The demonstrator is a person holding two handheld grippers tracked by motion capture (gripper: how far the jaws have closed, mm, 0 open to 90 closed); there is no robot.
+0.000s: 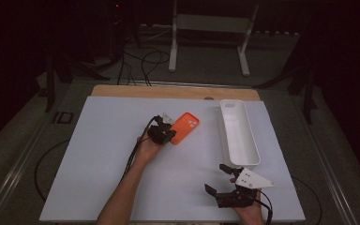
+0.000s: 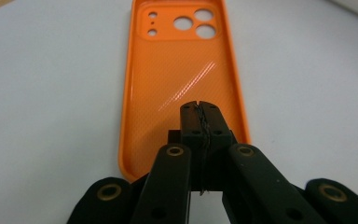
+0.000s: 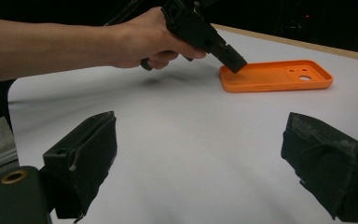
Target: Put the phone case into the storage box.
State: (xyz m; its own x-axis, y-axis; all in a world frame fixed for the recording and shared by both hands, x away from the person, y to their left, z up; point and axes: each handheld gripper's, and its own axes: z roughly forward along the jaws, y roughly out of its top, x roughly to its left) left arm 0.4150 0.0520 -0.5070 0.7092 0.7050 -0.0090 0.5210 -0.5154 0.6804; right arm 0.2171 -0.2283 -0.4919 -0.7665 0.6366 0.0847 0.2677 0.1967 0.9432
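Gripper jaws on the left gripper (image 2: pixel 200 109) are pressed together, nothing caught between them, their tips set down inside the near end of the orange phone case (image 2: pixel 182 79). No brand or writing can be read on the case, which lies hollow side up near the middle of the desk (image 1: pixel 103 164), left of the white tray (image 1: pixel 239 136). The left hand (image 3: pixel 154 35) is angled downward. Jaws of the right gripper (image 3: pixel 200 163) are spread wide above the bare desk, well apart from the case.
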